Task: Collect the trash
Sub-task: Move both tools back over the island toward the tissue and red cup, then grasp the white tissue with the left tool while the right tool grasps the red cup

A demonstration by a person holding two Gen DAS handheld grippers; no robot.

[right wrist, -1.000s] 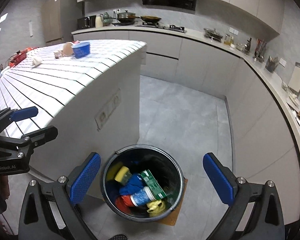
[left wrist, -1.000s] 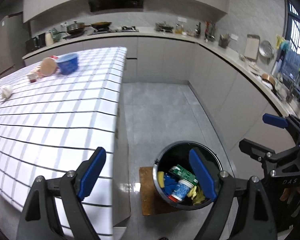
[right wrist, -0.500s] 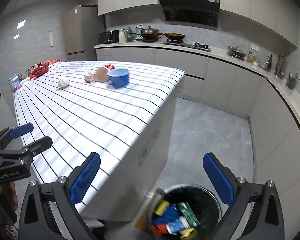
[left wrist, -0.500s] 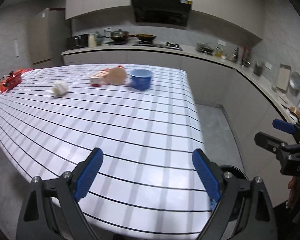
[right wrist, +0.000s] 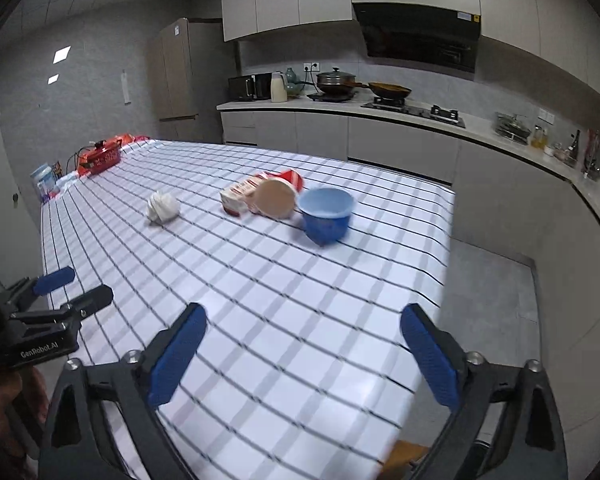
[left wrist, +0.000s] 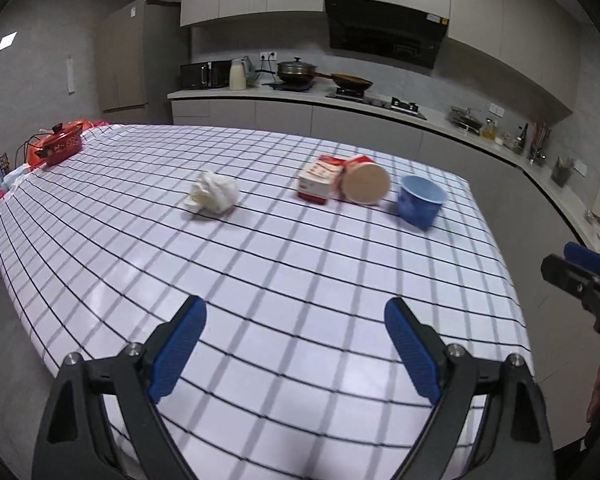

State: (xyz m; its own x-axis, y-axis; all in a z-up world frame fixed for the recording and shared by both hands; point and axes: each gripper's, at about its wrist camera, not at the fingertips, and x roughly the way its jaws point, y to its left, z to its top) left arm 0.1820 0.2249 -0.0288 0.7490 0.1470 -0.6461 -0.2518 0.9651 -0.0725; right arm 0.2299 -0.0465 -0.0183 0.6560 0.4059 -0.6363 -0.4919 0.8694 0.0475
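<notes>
On the checked tablecloth (left wrist: 300, 272) lie a crumpled white tissue (left wrist: 212, 197), a red-and-white carton (left wrist: 320, 183), a red paper cup on its side (left wrist: 366, 185) and a blue cup (left wrist: 421, 200). They also show in the right wrist view: the tissue (right wrist: 163, 207), the carton (right wrist: 238, 196), the tipped cup (right wrist: 276, 199) and the blue cup (right wrist: 326, 215). My left gripper (left wrist: 296, 354) is open and empty over the near part of the table. My right gripper (right wrist: 304, 356) is open and empty near the table's right edge. The trash bin is out of view.
A red pot (left wrist: 60, 145) stands at the table's far left corner. Kitchen counters with a stove (left wrist: 376, 98) and cookware run along the back and right walls. Grey floor (right wrist: 492, 300) lies right of the table. The other gripper shows at each view's edge (left wrist: 584, 276) (right wrist: 52, 308).
Both grippers have swung up and away from the trash bin on the floor and now face the table top. The bin has left both views. Both stay open.
</notes>
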